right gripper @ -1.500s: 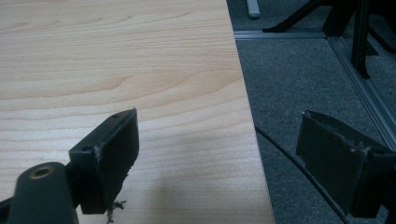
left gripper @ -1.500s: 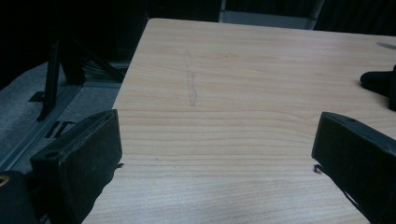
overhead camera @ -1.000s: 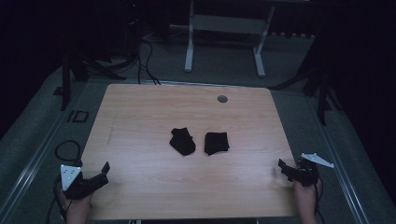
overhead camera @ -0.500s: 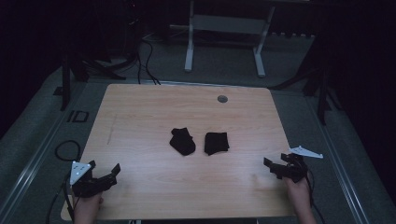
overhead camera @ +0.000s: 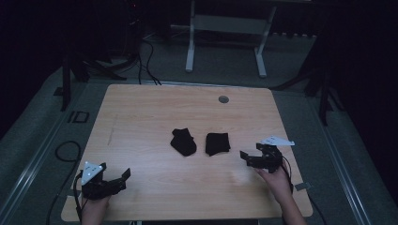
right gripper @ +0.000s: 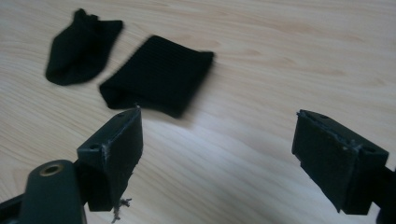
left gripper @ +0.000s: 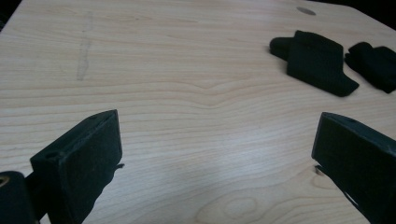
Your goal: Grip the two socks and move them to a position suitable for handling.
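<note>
Two black socks lie side by side in the middle of the wooden table (overhead camera: 141, 112): a crumpled left sock (overhead camera: 183, 141) and a folded, squarish right sock (overhead camera: 218, 143). My left gripper (overhead camera: 123, 177) hovers open over the near left corner, well short of the socks. In the left gripper view its jaws stand wide apart around (left gripper: 217, 126), with the left sock (left gripper: 320, 63) and the right sock (left gripper: 376, 65) far off. My right gripper (overhead camera: 245, 157) is open just right of the right sock. Its own view (right gripper: 219, 119) has the folded sock (right gripper: 159, 77) close ahead and the other sock (right gripper: 81, 46) beyond.
A round grey grommet (overhead camera: 223, 99) sits in the tabletop near the far edge, also in the left gripper view as the grommet (left gripper: 306, 10). Cables (overhead camera: 145, 51) and a white stand (overhead camera: 225, 23) are on the dark floor beyond the table.
Both grippers have come in from the table's side edges. The right one moved left toward the folded sock; the left one moved right over the near corner. The socks stayed put.
</note>
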`<state>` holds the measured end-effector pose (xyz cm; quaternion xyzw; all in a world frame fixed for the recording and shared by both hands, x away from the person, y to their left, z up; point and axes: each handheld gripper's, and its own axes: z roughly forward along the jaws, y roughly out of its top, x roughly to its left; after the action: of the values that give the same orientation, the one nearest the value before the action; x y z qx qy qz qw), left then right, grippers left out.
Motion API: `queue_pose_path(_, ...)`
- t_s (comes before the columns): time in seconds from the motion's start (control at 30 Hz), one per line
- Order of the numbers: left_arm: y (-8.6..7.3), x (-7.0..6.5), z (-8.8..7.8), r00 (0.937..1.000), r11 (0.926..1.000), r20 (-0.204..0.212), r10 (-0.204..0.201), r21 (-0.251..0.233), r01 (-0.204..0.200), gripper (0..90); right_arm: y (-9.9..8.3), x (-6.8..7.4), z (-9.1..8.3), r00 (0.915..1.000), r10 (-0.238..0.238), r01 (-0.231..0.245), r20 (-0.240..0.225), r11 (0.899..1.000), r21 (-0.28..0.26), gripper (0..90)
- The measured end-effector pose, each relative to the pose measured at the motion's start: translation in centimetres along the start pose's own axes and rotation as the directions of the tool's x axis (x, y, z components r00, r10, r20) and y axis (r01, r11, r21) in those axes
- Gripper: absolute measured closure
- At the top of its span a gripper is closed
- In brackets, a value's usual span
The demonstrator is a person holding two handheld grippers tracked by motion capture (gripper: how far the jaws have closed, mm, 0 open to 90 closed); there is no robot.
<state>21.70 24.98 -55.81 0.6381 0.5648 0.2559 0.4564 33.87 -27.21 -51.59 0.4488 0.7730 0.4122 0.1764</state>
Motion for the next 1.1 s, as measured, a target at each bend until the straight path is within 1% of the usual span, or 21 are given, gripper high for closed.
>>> queue_pose_path(0.03, 0.0, 0.0, 0.0, 1.0000, 1.0000, 0.000, 0.000, 0.000, 0.000, 1.9, 0.0, 0.0, 0.0, 1.0000, 0.000, 0.000, 0.000, 1.000, 0.000, 16.2)
queue_pose_path(0.07, 0.0, -0.2, 0.1, 0.9999, 0.9999, -0.003, 0.016, 0.000, -0.016, 1.9, 0.9, 0.9, 1.1, 0.9996, -0.020, 0.020, -0.020, 1.000, 0.004, 16.2)
queue_pose_path(0.27, -0.1, -0.3, 0.1, 0.9998, 0.9998, 0.002, 0.018, -0.005, -0.018, 1.9, 2.7, 2.6, 3.8, 0.9974, -0.049, 0.050, -0.054, 0.999, 0.020, 16.4)
queue_pose_path(0.3, -0.1, -0.3, 0.1, 0.9998, 0.9998, 0.002, 0.018, -0.005, -0.018, 1.9, 2.7, 2.6, 3.8, 0.9974, -0.049, 0.050, -0.054, 0.999, 0.020, 16.4)
queue_pose_path(0.4, -0.2, -0.3, 0.2, 0.9997, 0.9997, 0.006, 0.024, 0.004, -0.024, 1.9, 3.9, 3.5, 5.8, 0.9956, -0.059, 0.061, -0.073, 0.998, 0.030, 18.1)
queue_pose_path(0.57, -0.3, -0.2, 0.3, 0.9996, 0.9996, 0.011, 0.025, 0.008, -0.025, 1.9, 4.7, 4.4, 8.2, 0.9954, -0.062, 0.065, -0.073, 0.997, 0.041, 20.9)
queue_pose_path(0.6, -0.3, -0.2, 0.3, 0.9996, 0.9996, 0.011, 0.025, 0.008, -0.025, 1.9, 4.7, 4.4, 8.2, 0.9954, -0.062, 0.065, -0.073, 0.997, 0.041, 20.9)
queue_pose_path(0.63, -0.3, -0.1, 0.2, 0.9996, 0.9996, 0.008, 0.026, 0.008, -0.026, 1.9, 4.8, 4.7, 9.0, 0.9956, -0.056, 0.060, -0.076, 0.997, 0.052, 22.3)
queue_pose_path(0.67, -0.3, -0.1, 0.2, 0.9996, 0.9996, 0.008, 0.026, 0.008, -0.026, 1.9, 4.8, 4.7, 9.0, 0.9956, -0.056, 0.060, -0.076, 0.997, 0.052, 22.3)
queue_pose_path(0.73, -0.4, -0.1, 0.2, 0.9997, 0.9997, 0.014, 0.022, 0.013, -0.022, 1.9, 4.5, 5.0, 10.4, 0.9962, -0.059, 0.064, -0.063, 0.995, 0.076, 23.6)
queue_pose_path(0.77, -0.4, 0.0, 0.2, 0.9996, 0.9997, 0.018, 0.021, 0.013, -0.021, 1.9, 4.4, 5.1, 10.8, 0.9964, -0.067, 0.071, -0.053, 0.993, 0.090, 23.7)
queue_pose_path(0.8, -0.4, 0.0, 0.2, 0.9996, 0.9997, 0.018, 0.021, 0.013, -0.021, 1.9, 4.4, 5.1, 10.8, 0.9964, -0.067, 0.071, -0.053, 0.993, 0.090, 23.7)
queue_pose_path(0.83, -0.4, 0.0, 0.2, 0.9996, 0.9998, 0.020, 0.017, 0.014, -0.017, 1.9, 4.0, 5.3, 11.6, 0.9962, -0.076, 0.081, -0.041, 0.990, 0.117, 25.6)
queue_pose_path(0.87, -0.4, 0.0, 0.3, 0.9996, 0.9998, 0.025, 0.016, 0.014, -0.017, 1.9, 3.7, 5.3, 12.0, 0.9957, -0.083, 0.088, -0.041, 0.987, 0.136, 27.0)
queue_pose_path(0.9, -0.4, 0.0, 0.3, 0.9995, 0.9997, 0.025, 0.018, 0.015, -0.018, 1.9, 3.4, 5.4, 12.3, 0.9941, -0.105, 0.108, -0.025, 0.982, 0.157, 27.9)
queue_pose_path(0.93, -0.4, 0.0, 0.3, 0.9995, 0.9997, 0.025, 0.018, 0.015, -0.018, 1.9, 3.4, 5.4, 12.3, 0.9941, -0.105, 0.108, -0.025, 0.982, 0.157, 27.9)
queue_pose_path(0.97, -0.4, -0.1, 0.3, 0.9995, 0.9996, 0.023, 0.021, 0.018, -0.021, 1.9, 3.2, 5.6, 12.5, 0.9920, -0.126, 0.126, -0.011, 0.980, 0.157, 28.4)
queue_pose_path(1.0, -0.4, -0.1, 0.4, 0.9993, 0.9995, 0.031, 0.022, 0.022, -0.022, 1.9, 2.9, 5.9, 12.5, 0.9907, -0.136, 0.132, 0.012, 0.980, 0.149, 31.7)
queue_pose_path(1.03, -0.5, -0.1, 0.4, 0.9993, 0.9993, 0.028, 0.025, 0.026, -0.026, 1.9, 2.8, 6.1, 12.5, 0.9896, -0.141, 0.136, 0.025, 0.980, 0.146, 33.0)
queue_pose_path(1.07, -0.5, -0.1, 0.4, 0.9993, 0.9993, 0.028, 0.025, 0.026, -0.026, 1.9, 2.8, 6.2, 12.5, 0.9888, -0.146, 0.140, 0.031, 0.980, 0.145, 36.5)
queue_pose_path(1.1, -0.5, -0.2, 0.4, 0.9991, 0.9993, 0.036, 0.024, 0.028, -0.025, 1.9, 2.8, 6.3, 12.4, 0.9893, -0.141, 0.135, 0.036, 0.980, 0.146, 42.7)
